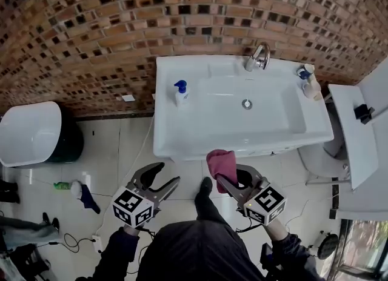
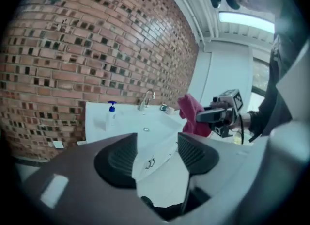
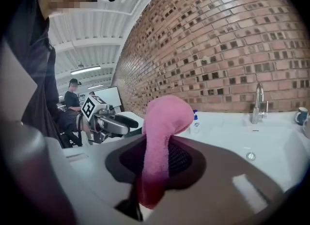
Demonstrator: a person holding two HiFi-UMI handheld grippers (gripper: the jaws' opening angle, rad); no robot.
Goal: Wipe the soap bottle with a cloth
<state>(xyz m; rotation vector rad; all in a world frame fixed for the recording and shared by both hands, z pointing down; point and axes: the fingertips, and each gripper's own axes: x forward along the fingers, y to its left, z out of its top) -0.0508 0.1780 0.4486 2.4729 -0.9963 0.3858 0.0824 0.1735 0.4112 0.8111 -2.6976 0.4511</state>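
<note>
My left tool (image 1: 166,174) stands wide open with nothing between its jaws. My right tool (image 1: 233,175) is clamped on a pink terry cloth (image 3: 162,122), which rises in a folded hump above its jaws. The small white plastic soap bottle with a blue pump head (image 1: 180,94) stands upright on the rim of the white washbasin (image 1: 242,145), well ahead of my left tool and clear of both.
</note>
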